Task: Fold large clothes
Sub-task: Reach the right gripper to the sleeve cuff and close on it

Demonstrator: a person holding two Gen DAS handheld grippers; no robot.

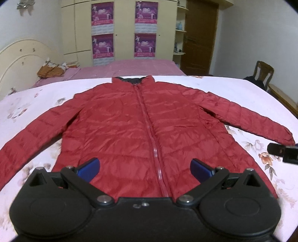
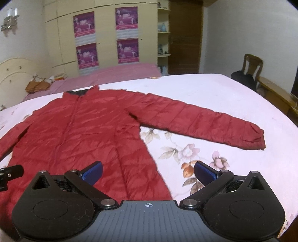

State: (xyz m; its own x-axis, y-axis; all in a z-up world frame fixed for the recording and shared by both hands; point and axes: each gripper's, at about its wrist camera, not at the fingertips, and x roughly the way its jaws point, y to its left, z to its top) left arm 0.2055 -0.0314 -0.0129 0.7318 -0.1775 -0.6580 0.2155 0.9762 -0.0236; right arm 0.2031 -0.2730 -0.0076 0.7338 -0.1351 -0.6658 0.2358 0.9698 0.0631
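Left wrist: red jacket [image 1: 130,126] flat, zipped; poster [image 1: 102,14] text unreadable.

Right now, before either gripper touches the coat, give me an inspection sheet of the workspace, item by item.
Surface: white floral sheet, spread flat.
Job's things: red puffer jacket lying face up, zipped, both sleeves spread out; right sleeve angled away from the body.
Clutter: nothing seen on the sheet besides the jacket.
Grippers: left gripper open over the hem, holding nothing; right gripper open over the jacket's right edge, holding nothing; blue fingers clear of the fabric.
Cables: nothing seen.
Surroundings: pink bed, wardrobe with posters, wooden door, chair.
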